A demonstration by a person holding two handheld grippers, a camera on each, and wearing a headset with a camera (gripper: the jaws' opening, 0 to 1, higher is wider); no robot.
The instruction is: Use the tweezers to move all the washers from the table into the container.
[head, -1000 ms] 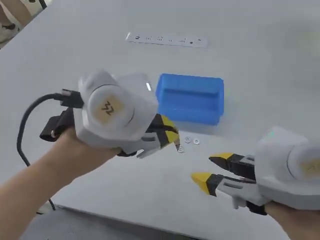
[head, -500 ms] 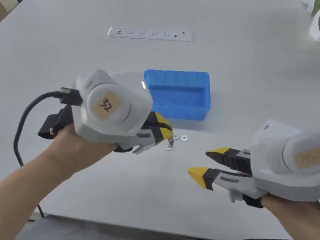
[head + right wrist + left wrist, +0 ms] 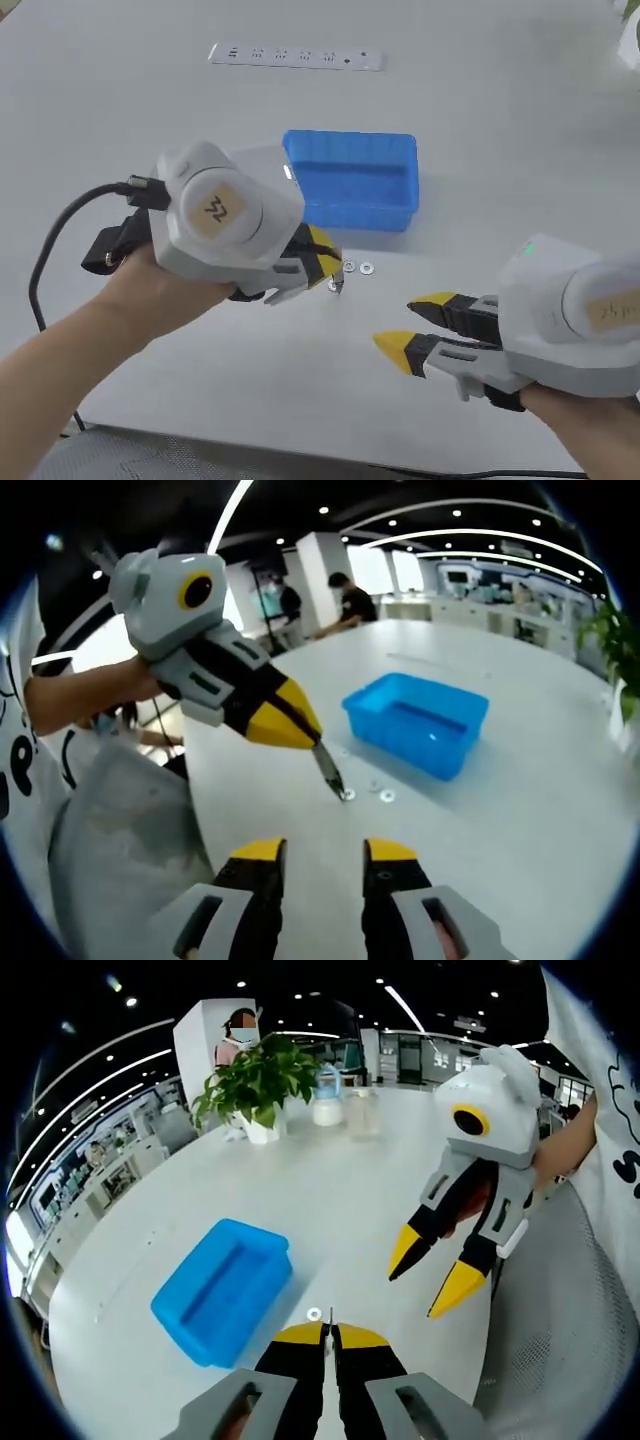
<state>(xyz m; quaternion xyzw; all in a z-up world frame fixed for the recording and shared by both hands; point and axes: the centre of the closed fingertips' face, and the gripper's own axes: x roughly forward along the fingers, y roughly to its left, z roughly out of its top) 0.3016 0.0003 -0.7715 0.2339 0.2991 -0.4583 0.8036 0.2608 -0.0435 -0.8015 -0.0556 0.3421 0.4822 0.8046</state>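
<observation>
Left gripper (image 3: pixel 328 1332), clamped on the tweezers (image 3: pixel 328 768), still holds their tip on a washer (image 3: pixel 346 794) near the bin (image 3: pixel 455 738) (pickup seemingly not yet made); right gripper (image 3: pixel 325 850) gapes.

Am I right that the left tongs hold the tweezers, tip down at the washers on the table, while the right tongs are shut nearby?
Not quite: the right tongs are open, jaws apart with nothing between them, as the right gripper view shows. The left tongs do hold the tweezers, tip down at the washers on the table.
</observation>
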